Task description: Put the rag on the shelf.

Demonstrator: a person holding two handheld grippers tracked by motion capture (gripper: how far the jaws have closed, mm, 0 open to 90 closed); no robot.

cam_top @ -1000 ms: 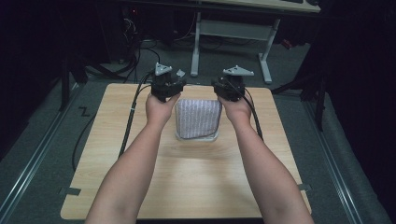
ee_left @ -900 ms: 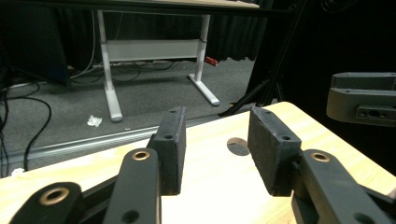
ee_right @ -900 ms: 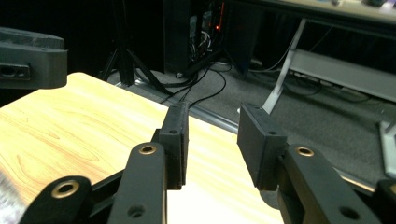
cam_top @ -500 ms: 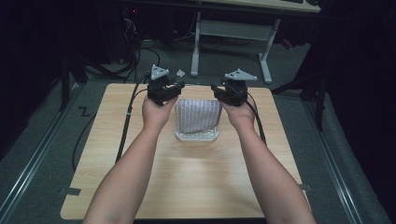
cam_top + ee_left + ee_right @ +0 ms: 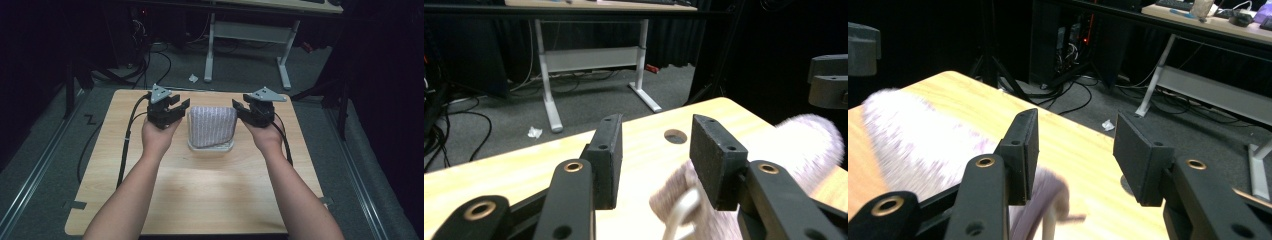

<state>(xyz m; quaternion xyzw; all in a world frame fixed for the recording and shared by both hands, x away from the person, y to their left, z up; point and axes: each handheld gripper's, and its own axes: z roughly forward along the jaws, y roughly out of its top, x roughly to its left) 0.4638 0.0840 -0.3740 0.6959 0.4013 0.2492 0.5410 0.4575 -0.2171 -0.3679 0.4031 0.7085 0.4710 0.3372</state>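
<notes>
Lavender-grey knit cloth (image 5: 211, 125) sits folded into a plump block at the middle of the far half of the tabletop (image 5: 200, 200), resting on what looks like a shallow white tray (image 5: 212, 148), only its rim visible. Fabric looks soft, ribbed, edges rounded, blurred in both gripper views. We hold the left gripper (image 5: 176, 107) just beside its left edge and the right gripper (image 5: 241, 107) just beside its right edge; fingers (image 5: 608, 159) on both spread apart, nothing between them. We judge the step as flanking the cloth ahead of a two-sided grasp. Next move calls for bringing each gripper's fingers in around a side edge, then closing evenly so the fold does not slump. Floor beyond: desk frame (image 5: 247, 35), cables (image 5: 150, 60).
</notes>
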